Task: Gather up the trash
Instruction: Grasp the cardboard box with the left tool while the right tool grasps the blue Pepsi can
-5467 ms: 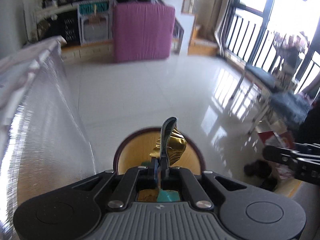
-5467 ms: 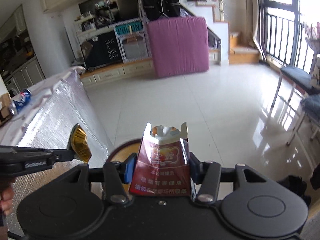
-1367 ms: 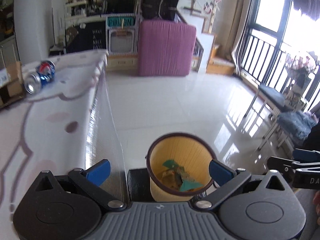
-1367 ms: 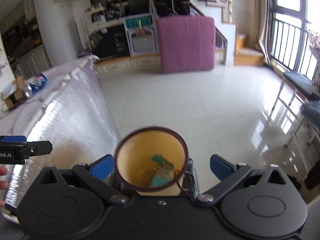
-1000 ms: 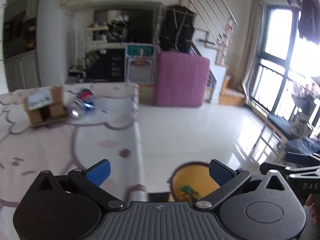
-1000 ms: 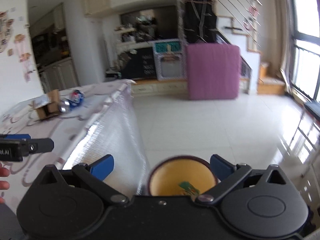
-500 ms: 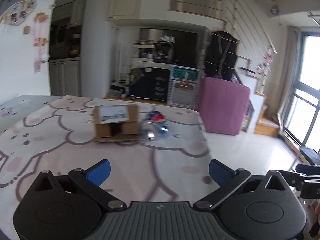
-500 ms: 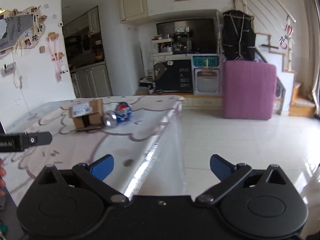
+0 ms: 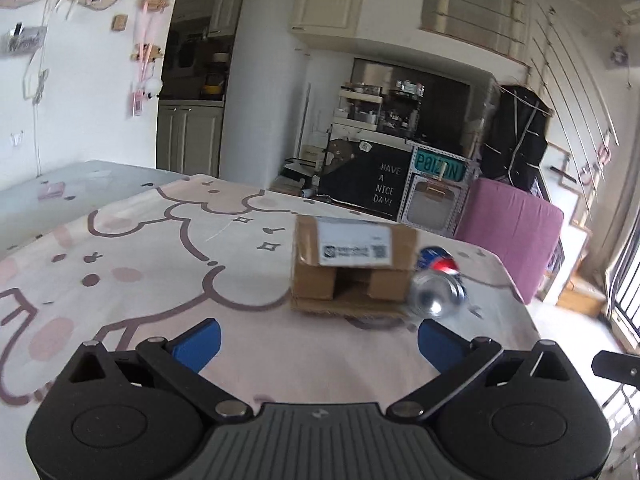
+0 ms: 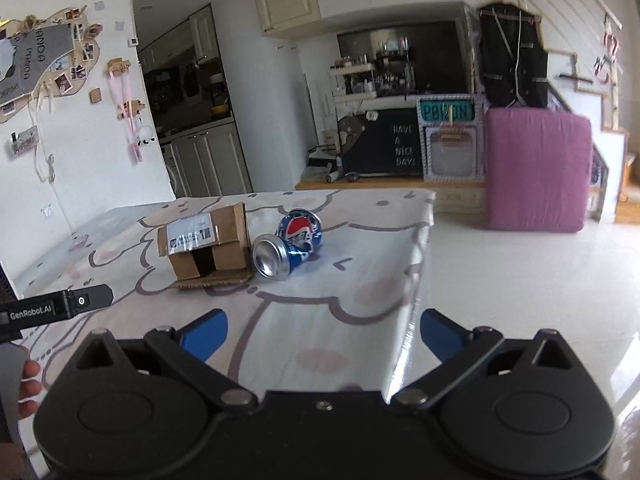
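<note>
Ahead of both tongs lies a counter (image 10: 360, 280) draped in a glossy pale-pink cloth printed with brown cartoon outlines and blush spots; its right edge drops to a shiny white tiled floor (image 10: 520, 280). On the cloth sits a small corrugated cardboard box (image 10: 206, 242), flaps ajar, with a white barcode label on top. Touching its right side lie two dented blue aluminium cans (image 10: 290, 244) on their sides, one bare silver end facing the camera. The left tongs (image 9: 318, 338) are spread wide and hold nothing, pointing at the box (image 9: 352, 268) and cans (image 9: 436, 290). The right tongs (image 10: 324, 332) are equally wide and empty. Beyond stand a purple upholstered pad (image 10: 536, 168), a black chalkboard cabinet (image 10: 396, 144) and cream kitchen cupboards (image 10: 208, 160).
</note>
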`<state>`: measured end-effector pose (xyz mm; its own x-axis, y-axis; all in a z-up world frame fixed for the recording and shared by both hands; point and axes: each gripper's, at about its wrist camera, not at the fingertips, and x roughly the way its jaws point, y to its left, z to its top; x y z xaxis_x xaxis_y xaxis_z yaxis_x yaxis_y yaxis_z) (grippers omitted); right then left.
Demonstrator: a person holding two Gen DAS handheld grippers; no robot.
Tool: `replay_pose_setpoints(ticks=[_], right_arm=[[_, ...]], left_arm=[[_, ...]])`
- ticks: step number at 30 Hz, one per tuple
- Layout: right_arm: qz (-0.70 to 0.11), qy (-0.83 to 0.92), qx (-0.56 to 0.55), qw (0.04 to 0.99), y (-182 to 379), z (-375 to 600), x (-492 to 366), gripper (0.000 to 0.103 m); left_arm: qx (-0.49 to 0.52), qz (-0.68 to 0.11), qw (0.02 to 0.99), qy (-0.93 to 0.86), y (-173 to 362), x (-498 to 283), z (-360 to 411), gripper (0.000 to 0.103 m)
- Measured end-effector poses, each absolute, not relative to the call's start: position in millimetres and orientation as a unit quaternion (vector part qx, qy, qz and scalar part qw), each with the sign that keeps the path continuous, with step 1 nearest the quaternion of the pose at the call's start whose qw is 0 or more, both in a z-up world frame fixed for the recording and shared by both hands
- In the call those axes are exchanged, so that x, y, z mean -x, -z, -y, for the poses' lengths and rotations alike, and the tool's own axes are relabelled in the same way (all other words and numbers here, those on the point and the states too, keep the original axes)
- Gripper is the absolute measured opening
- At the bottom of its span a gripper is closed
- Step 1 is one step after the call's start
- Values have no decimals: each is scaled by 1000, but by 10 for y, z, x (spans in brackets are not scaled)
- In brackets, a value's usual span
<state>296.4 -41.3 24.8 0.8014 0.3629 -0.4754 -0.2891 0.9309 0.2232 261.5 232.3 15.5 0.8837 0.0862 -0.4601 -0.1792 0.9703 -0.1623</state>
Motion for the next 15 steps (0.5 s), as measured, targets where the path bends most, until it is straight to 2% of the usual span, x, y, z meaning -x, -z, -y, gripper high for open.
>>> replay_pose_setpoints(ticks=[12, 15], right_arm=[[-333, -155, -183, 912, -11, 250, -4057, 103], [-331, -145, -199, 911, -13, 218, -4320, 99]], left_arm=[[49, -242, 968, -51, 234, -3680, -2414, 103], [48, -253, 965, -55, 350, -3853, -2465, 103]])
